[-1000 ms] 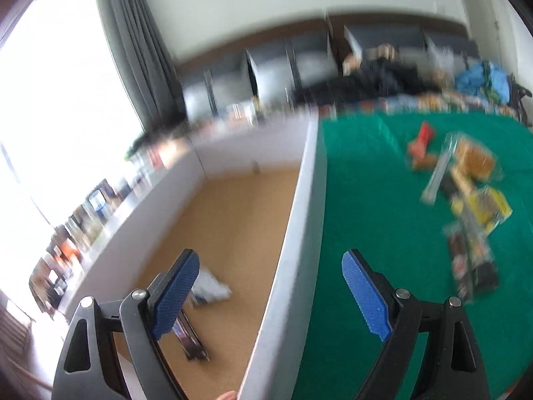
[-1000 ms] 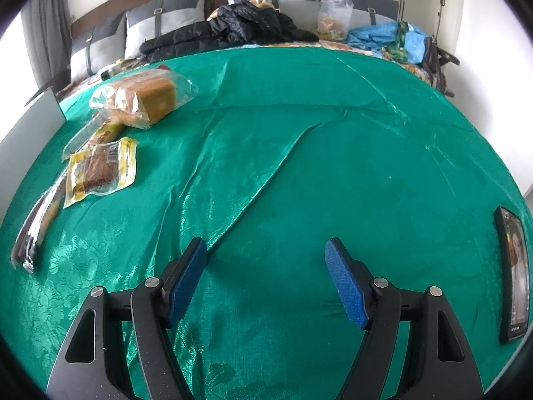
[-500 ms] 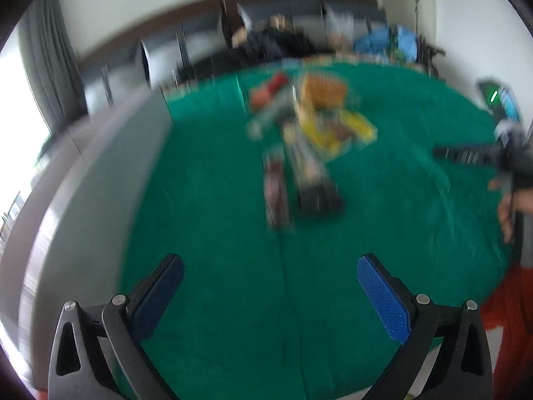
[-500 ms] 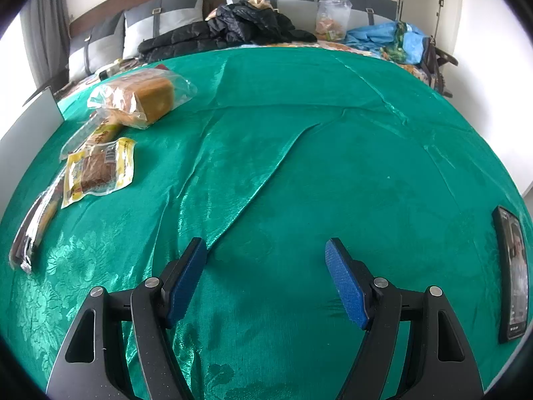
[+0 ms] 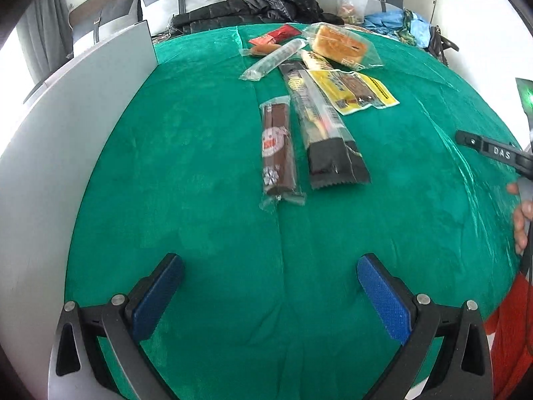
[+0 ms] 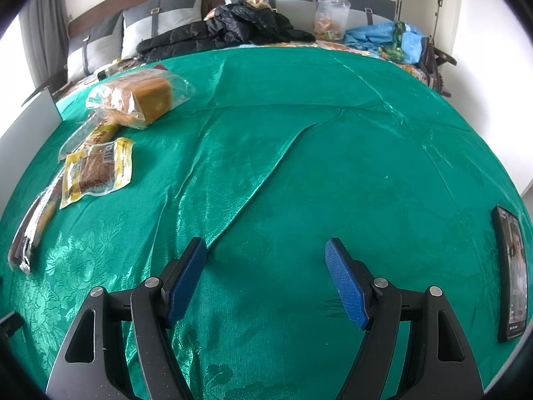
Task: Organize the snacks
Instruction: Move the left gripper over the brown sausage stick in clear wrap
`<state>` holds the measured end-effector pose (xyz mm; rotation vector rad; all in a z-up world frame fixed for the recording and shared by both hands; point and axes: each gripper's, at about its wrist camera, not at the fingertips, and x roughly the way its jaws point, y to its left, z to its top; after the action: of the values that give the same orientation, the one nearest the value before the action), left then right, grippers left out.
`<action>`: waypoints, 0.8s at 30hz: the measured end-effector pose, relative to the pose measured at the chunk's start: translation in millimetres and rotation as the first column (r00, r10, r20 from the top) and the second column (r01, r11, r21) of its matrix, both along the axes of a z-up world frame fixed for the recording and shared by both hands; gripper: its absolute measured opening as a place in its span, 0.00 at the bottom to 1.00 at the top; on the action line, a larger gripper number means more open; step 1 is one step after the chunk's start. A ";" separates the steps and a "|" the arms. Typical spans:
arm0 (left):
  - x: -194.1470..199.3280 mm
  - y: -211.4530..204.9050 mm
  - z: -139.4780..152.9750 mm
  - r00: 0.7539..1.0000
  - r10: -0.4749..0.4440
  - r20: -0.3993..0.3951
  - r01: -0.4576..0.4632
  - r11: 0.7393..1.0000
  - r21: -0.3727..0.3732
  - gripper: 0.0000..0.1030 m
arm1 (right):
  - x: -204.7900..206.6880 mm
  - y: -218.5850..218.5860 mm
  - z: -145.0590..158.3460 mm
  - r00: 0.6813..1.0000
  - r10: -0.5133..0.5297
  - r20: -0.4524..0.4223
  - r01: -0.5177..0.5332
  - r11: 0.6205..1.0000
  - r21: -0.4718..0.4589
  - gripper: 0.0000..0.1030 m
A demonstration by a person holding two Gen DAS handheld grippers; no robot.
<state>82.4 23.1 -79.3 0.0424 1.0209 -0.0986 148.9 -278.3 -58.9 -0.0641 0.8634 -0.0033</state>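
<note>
Green satin cloth [image 5: 200, 153], woven with a floral pattern and creased in long folds, covers the tabletop in a room with grey cushions [image 6: 160, 23] against a dark wooden backrest, a black padded jacket [image 6: 233, 30] and blue bags [image 6: 383, 38] heaped behind. At the left edge stands the flat white wall of a box [image 5: 66, 126]. A second ago the left wrist camera looked down into that box at its brown floor; it has since swung right, and the blur of half a second ago has cleared, so the snacks now lie sharp ahead of the left claw [image 5: 269, 296], whose blue ribbed pads stand wide apart with nothing between them.

From left to right on the cloth: a brown bar in clear wrap [image 5: 278, 150], a long black-ended packet [image 5: 323, 130] just beside it, a clear tube-shaped sleeve [image 5: 274, 58] farther back, a flat yellow pouch [image 5: 356, 91] overlapping the long packet, and a bagged loaf of cake [image 5: 339, 45] near a small red wrapper [image 5: 283, 31].

The right view is unchanged: the right claw [image 6: 266, 280] hovers over bare cloth, pads apart and empty, the snacks well to its left and a black phone [image 6: 511, 273] lying flat at the right edge.
</note>
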 end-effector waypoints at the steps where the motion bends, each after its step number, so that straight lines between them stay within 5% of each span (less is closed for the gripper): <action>1: 3.4 -0.4 0.2 1.000 0.003 0.000 -0.003 1.000 0.000 1.00 | 0.0 -0.1 0.0 1.000 0.000 0.000 0.000 1.000 0.000 0.74; 24: 14.0 4.4 -3.1 0.999 0.017 0.041 -0.017 1.000 -0.003 1.00 | 0.8 -3.1 -0.9 1.000 -0.015 -0.003 0.015 1.000 -0.003 0.78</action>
<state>96.4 27.5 -82.4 0.0333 0.9801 -0.0836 149.7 -281.4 -59.7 -0.0609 0.8670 -0.0185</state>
